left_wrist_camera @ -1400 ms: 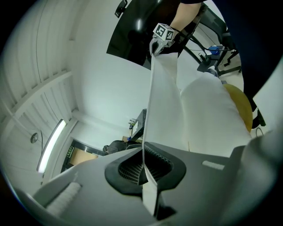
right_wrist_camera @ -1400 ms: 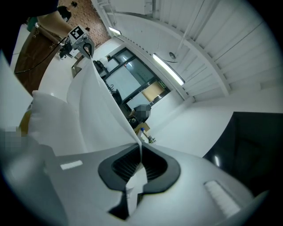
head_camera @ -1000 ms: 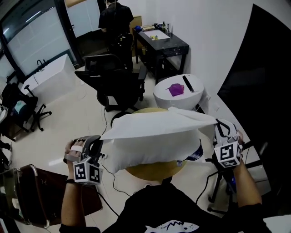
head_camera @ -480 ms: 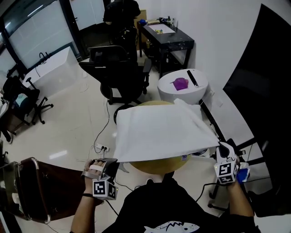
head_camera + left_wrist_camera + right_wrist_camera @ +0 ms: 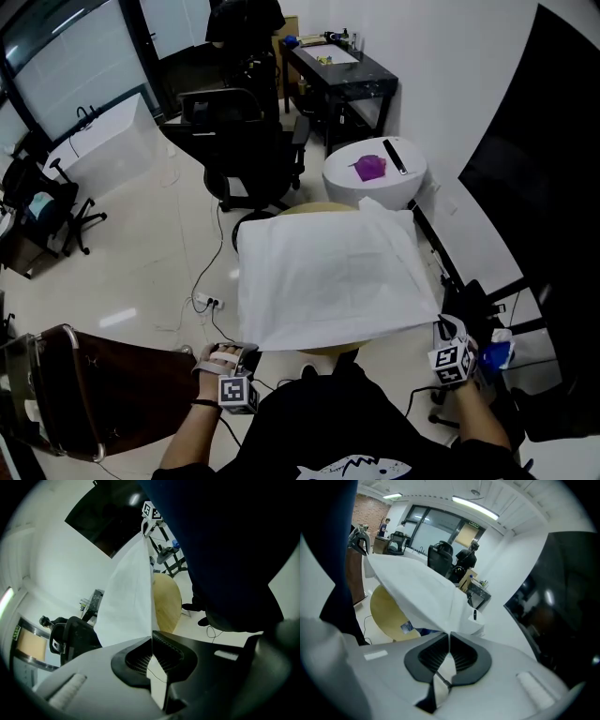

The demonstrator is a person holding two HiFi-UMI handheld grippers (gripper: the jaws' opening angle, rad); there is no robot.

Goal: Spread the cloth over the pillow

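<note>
The left gripper [image 5: 246,354] is clamping its ribbed black fingers [image 5: 161,651] on one near corner of the thin white woven cloth [image 5: 328,281], and the right gripper [image 5: 442,330] is pinching the other near corner the same way, so both pairs of fingers are closed with only the fabric between them. The cloth is lying draped across the soft, plump pillow, which is almost wholly hidden beneath it on the small round tan wooden worktop [image 5: 168,603]; the near hem is hanging taut between the two grippers, below the worktop's rim. The likeliest trouble, judging from this, is over-pulling: the smooth, light fabric is offering little friction on the pillow, so a further tug toward the person could be dragging the far edge off and baring the pillow again. The worktop is hardly bigger than the pillow, so a hard pull might also be sliding the pillow itself over the rim. At the far right corner the cloth is sitting bunched in a raised fold [image 5: 377,208], and letting go of one corner before the other could be leaving the sheet skewed or creased.
</note>
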